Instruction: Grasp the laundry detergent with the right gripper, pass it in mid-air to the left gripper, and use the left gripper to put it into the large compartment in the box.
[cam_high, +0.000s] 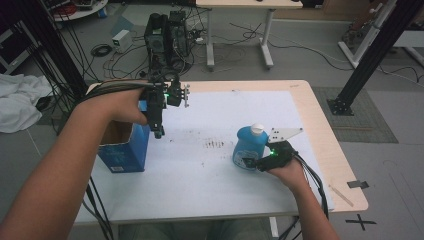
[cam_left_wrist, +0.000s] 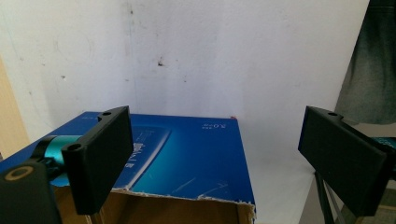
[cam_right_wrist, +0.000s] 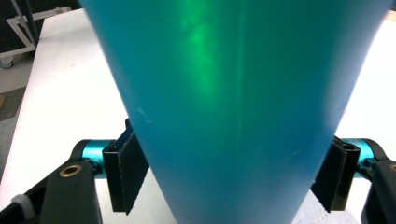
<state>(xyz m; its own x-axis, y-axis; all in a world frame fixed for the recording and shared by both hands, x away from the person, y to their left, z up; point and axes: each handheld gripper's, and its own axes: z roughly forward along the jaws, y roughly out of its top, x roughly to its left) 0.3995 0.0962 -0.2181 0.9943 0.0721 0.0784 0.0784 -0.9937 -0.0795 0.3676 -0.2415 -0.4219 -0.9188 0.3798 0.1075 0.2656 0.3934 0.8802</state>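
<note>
Your table (cam_high: 210, 190) carries a white sheet. At its left edge stands an open blue cardboard box (cam_high: 122, 150); its inside looks dark, contents unclear. Your left gripper (cam_high: 159, 131) hovers above it, jaws spread wide, empty. Your right gripper (cam_high: 248, 161) clamps the blue bottle (cam_high: 248, 145), white-capped, standing right of centre.

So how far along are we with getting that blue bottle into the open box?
Done: right gripper is clamped on the blue bottle, jaws pressing both its sides. In hand: bottle upright on the white table. Left gripper hangs open above the blue box. Left, probably: lifting the bottle and putting it in.
</note>
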